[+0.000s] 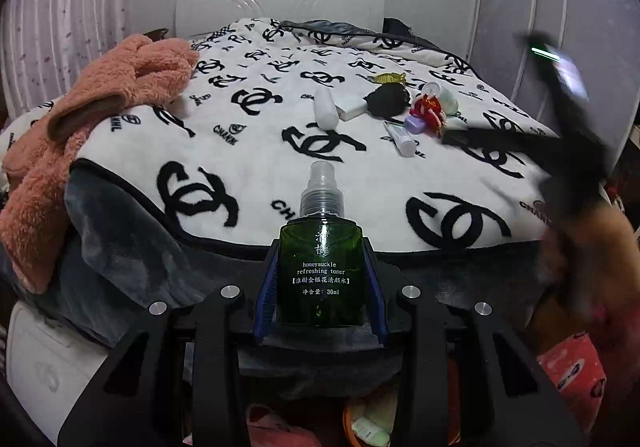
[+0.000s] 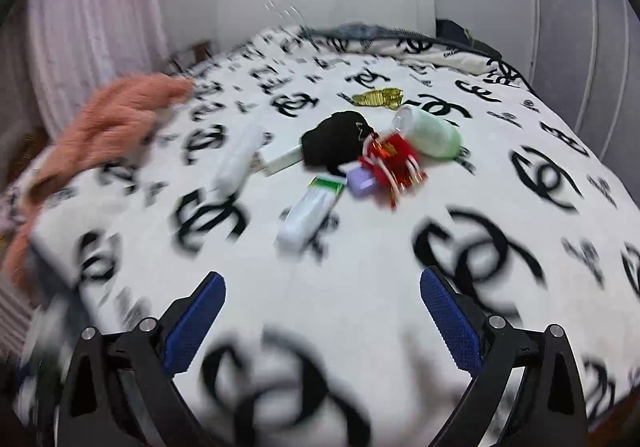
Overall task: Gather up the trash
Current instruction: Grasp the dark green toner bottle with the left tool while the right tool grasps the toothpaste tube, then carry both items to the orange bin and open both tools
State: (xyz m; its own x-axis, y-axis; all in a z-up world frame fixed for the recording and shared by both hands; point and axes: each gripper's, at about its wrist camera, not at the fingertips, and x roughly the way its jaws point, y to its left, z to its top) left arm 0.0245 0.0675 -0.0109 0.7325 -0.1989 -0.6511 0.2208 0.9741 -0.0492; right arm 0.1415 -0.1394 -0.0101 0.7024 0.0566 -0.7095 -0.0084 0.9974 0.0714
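Note:
A dark green toner bottle (image 1: 321,271) with a clear spray cap stands upright between the blue pads of my left gripper (image 1: 320,287), which is shut on it near the foot of the bed. My right gripper (image 2: 322,311) hangs wide open over the white blanket with nothing between its fingers; in the left wrist view it shows as a blurred black shape (image 1: 560,151) at the right. Small items lie mid-bed: a white tube (image 2: 310,213), a white bottle (image 2: 238,163), a black pouch (image 2: 338,143), a purple cap (image 2: 362,181), a red trinket (image 2: 394,163) and a pale green jar (image 2: 430,135).
A white blanket (image 1: 248,135) with black logos covers the bed. A salmon fleece garment (image 1: 100,99) lies along its left edge, a yellow hair clip (image 2: 378,97) further back. Below the bed's foot sit an orange bin (image 1: 360,423) holding trash and a red packet (image 1: 572,363).

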